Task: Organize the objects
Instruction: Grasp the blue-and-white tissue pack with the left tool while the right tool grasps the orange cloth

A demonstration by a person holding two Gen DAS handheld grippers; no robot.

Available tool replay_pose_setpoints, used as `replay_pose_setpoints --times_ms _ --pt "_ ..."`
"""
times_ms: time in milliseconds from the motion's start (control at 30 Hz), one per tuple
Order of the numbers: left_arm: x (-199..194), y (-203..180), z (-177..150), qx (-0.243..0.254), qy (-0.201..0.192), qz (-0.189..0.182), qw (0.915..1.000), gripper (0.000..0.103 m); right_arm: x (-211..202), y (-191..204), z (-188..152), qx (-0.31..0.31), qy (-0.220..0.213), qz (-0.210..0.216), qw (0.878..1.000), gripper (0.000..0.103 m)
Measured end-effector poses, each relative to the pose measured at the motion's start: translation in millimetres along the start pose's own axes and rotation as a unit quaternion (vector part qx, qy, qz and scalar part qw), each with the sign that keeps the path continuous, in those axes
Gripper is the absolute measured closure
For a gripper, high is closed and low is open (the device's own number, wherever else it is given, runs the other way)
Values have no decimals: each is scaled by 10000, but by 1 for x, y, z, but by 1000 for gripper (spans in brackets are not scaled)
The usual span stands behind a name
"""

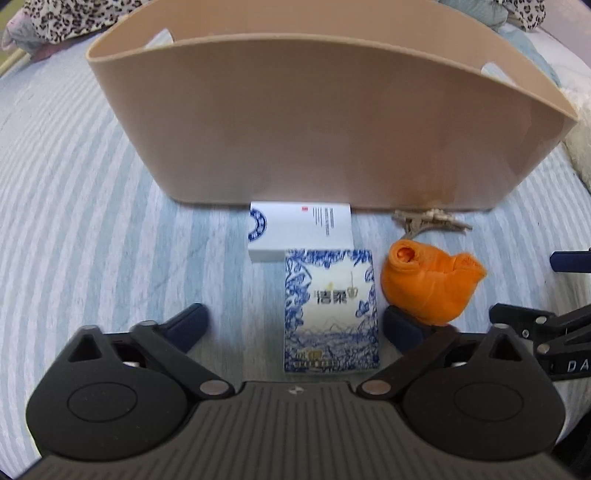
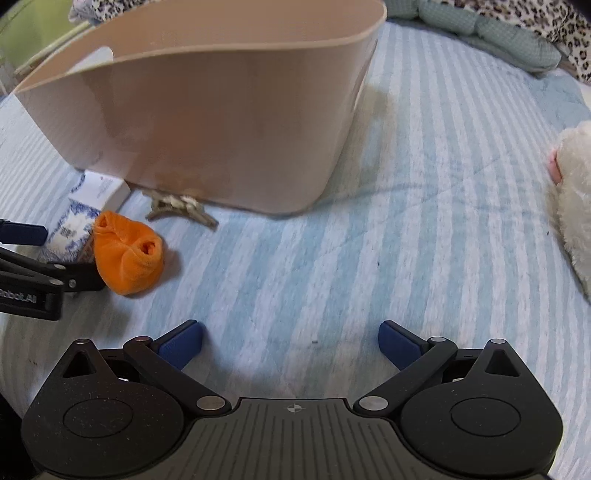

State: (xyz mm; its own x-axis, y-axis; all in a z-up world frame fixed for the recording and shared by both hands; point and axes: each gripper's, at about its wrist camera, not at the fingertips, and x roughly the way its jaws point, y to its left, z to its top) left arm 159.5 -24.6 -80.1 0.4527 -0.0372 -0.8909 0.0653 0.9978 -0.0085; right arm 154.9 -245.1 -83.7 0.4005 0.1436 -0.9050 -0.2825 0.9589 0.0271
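A beige plastic basket (image 1: 295,122) stands on the striped bed cover; it also shows in the right wrist view (image 2: 207,122). In front of it lie a white box (image 1: 299,230), a blue-and-white tissue pack (image 1: 330,310), a rolled orange cloth (image 1: 428,282) and a beige hair claw (image 1: 428,219). My left gripper (image 1: 295,326) is open, its fingers on either side of the tissue pack's near end, not touching. My right gripper (image 2: 291,343) is open and empty over bare cover, right of the orange cloth (image 2: 125,251) and the hair claw (image 2: 181,208).
A white plush toy (image 2: 572,199) lies at the right edge. Leopard-print fabric (image 1: 66,18) and a green quilted cushion (image 2: 491,37) lie behind the basket. The striped cover (image 2: 424,229) stretches right of the basket.
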Motion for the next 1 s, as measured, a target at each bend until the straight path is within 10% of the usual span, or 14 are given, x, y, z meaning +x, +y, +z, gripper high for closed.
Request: replay_pose_setpoints --times_ms 200,567,667,867,1000 --pt "-7 8 4 14 -50 -90 9999 55 -12 14 7 -110 -393 185 9990 0" --pt "-16 55 -5 -204 61 169 9996 56 -7 64 39 -280 -535 741 9954 10" --pt "-16 76 -7 -55 59 201 9998 56 -1 75 37 -360 -382 698 9962 22" --pt "-31 93 -10 -49 -37 180 9998 56 -7 77 34 -400 -412 645 9963 87" --pt "-55 95 -14 -222 -351 51 9991 56 -25 66 33 -293 -524 796 9950 88"
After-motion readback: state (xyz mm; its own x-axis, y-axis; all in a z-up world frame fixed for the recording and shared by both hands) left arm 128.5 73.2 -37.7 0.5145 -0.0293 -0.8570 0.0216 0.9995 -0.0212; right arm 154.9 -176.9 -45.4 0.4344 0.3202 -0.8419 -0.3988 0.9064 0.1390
